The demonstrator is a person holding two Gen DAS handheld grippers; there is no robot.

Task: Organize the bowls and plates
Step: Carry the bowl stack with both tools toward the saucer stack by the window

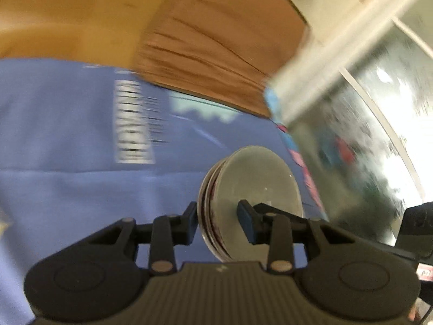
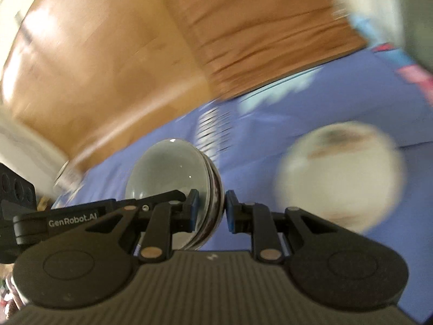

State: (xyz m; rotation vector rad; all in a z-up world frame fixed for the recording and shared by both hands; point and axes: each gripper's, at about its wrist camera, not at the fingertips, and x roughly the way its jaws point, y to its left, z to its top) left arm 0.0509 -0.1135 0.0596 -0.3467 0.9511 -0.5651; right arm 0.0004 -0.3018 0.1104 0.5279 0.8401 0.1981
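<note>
Stack of plates (image 1: 251,189) on edge between the left gripper (image 1: 220,218) fingers, clamped at its rim, right gripper (image 2: 209,211) closed on the same stack (image 2: 173,178) from the opposite side, blurred white bowl (image 2: 341,173) to its right over the blue surface (image 1: 67,189).

Two wrist fisheyes, close over blue cloth (image 1: 67,189), facing opposite rims of shared plate stack (image 1: 251,189); wooden floor (image 2: 94,67) far.
</note>
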